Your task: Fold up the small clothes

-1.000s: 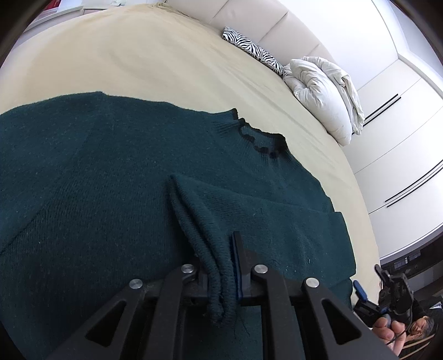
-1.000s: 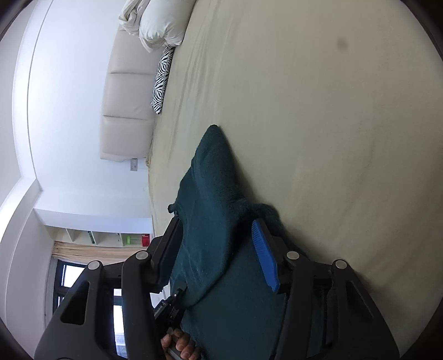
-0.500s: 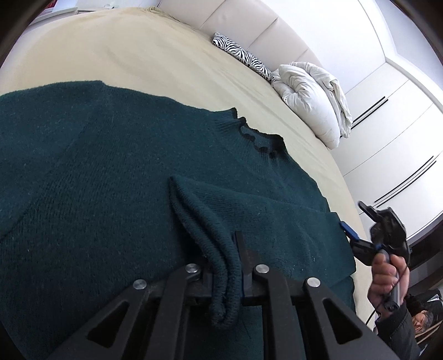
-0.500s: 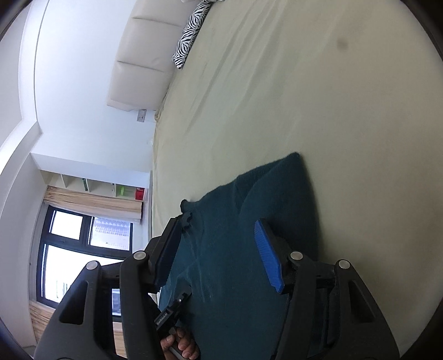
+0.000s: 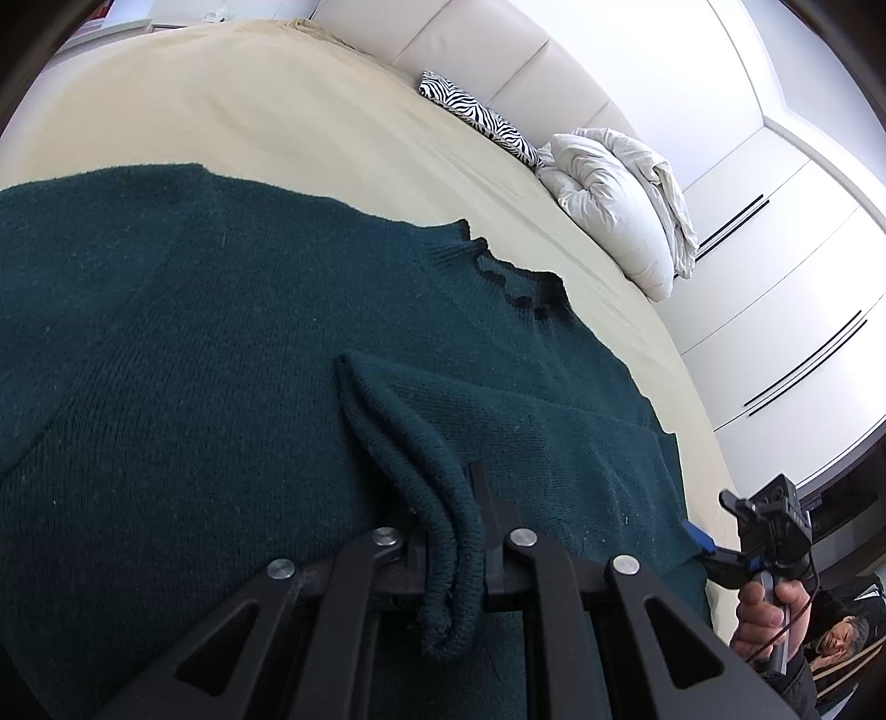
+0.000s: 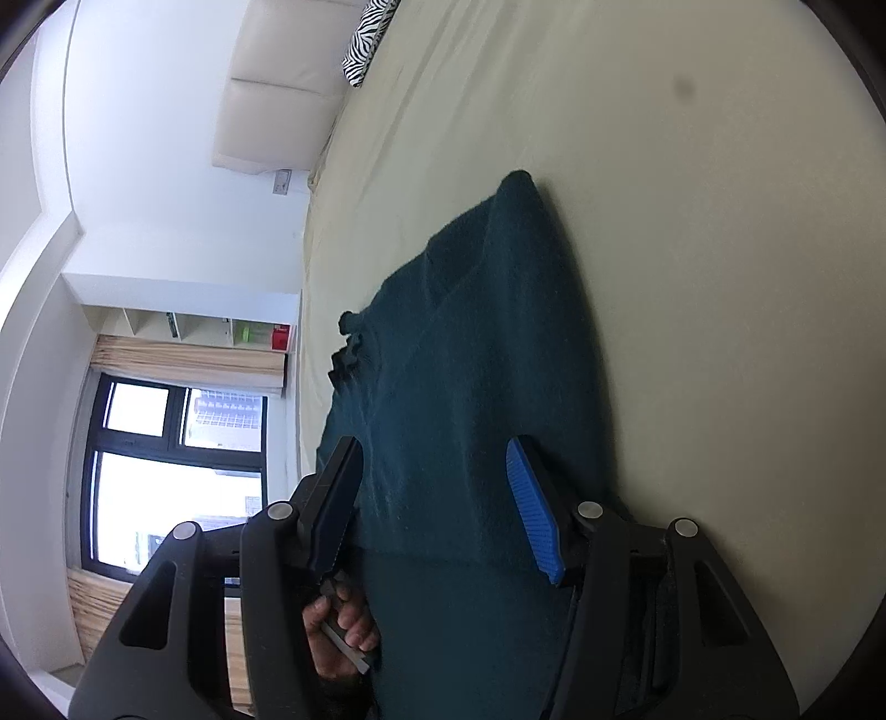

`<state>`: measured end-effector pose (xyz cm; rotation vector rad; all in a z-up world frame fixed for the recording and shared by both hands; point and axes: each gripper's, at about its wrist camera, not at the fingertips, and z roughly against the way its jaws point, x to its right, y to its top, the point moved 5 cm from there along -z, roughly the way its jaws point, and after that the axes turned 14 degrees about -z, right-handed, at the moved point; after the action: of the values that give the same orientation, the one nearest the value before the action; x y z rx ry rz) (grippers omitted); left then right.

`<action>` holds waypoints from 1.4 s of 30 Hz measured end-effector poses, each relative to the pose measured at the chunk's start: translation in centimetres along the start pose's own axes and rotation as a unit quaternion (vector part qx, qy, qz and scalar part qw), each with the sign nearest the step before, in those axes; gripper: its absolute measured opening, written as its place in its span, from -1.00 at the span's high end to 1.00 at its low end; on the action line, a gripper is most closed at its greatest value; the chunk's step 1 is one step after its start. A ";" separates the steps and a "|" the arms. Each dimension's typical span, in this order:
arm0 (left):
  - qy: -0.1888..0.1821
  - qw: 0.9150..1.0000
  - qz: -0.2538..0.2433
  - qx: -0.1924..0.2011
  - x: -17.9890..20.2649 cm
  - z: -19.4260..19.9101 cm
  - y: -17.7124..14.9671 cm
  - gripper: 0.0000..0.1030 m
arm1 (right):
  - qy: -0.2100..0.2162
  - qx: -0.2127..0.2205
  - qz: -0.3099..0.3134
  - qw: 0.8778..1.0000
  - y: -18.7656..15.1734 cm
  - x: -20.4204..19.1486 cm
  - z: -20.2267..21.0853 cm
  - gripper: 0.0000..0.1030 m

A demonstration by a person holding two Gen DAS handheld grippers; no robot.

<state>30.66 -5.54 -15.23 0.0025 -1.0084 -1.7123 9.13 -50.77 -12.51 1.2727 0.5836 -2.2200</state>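
Note:
A dark green knit sweater [image 5: 194, 343] lies flat on the beige bed [image 5: 249, 99], its ruffled neck [image 5: 520, 282] toward the headboard. One sleeve is folded across the body. My left gripper [image 5: 448, 531] is shut on the cuff [image 5: 437, 554] of that sleeve, held just above the sweater. My right gripper [image 6: 437, 498] is open and empty, its jaws hanging over the folded edge of the sweater [image 6: 487, 354]. It also shows in the left wrist view [image 5: 725, 554] at the sweater's right edge.
A zebra-print pillow [image 5: 476, 122] and a white duvet [image 5: 614, 199] lie at the head of the bed by the padded headboard [image 5: 498, 50]. White wardrobe doors [image 5: 786, 310] stand to the right. A window [image 6: 177, 471] and shelves [image 6: 194, 327] show in the right wrist view.
My right gripper has let go of the sweater's side, laid it down on the bed and drawn back open. My left gripper keeps hold of the cuff and has barely moved.

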 end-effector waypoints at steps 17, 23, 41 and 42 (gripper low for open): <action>0.039 0.982 0.112 0.145 -3.9 16.9 -1.3 -0.76 | 0.021 0.077 0.081 0.993 -9.8 -3.4 5.7 -0.33; 0.097 0.910 0.318 0.247 -14.6 29.6 -10.3 -0.53 | 0.056 0.029 0.084 0.994 -14.7 -6.3 2.9 -0.33; 0.104 0.701 0.578 0.404 -27.8 34.6 -16.9 -0.02 | 0.053 0.008 0.095 0.994 -20.7 -10.5 -2.4 -0.33; 0.106 0.696 0.587 0.400 -28.2 34.4 -16.8 0.16 | 0.053 0.009 0.096 0.994 -20.4 -10.4 -2.2 -0.33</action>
<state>12.85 38.55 -16.64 0.0972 -1.1118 -0.0247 2.36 -31.38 -2.12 1.4004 0.4597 -2.0150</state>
